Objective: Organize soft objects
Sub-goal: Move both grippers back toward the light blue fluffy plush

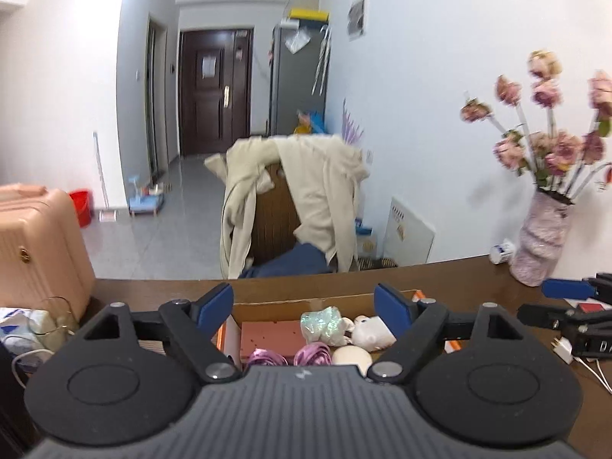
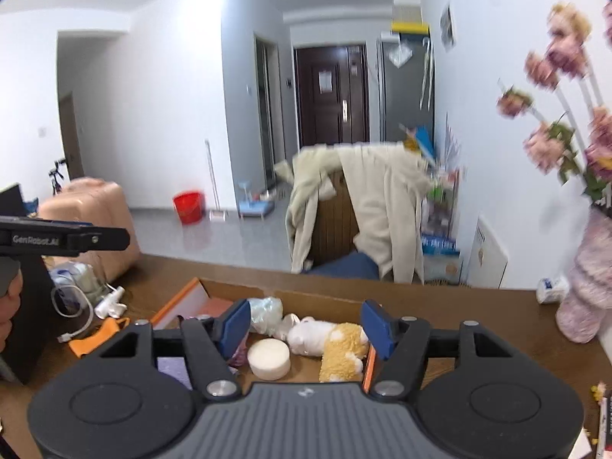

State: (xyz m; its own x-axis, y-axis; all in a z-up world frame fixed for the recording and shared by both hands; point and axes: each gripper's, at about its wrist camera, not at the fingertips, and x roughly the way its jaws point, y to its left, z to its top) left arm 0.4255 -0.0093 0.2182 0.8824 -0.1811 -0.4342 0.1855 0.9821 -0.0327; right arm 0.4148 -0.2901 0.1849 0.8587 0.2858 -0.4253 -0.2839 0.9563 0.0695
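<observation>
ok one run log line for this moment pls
left tongs: open, empty | right tongs: open, empty | both over cardboard box | plush toy, white puff inside

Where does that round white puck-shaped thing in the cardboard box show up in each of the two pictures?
Left wrist view: the round white puck sits low centre, half hidden behind the gripper body.
Right wrist view: low centre-left, fully visible beside the plush toy.
Shared landmark: the jacket-draped chair.

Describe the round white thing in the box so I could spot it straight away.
On the brown table sits an open cardboard box. Inside, left of the white-and-tan plush toy, lies a white puck-shaped sponge, the only flat, smooth disc there.
</observation>
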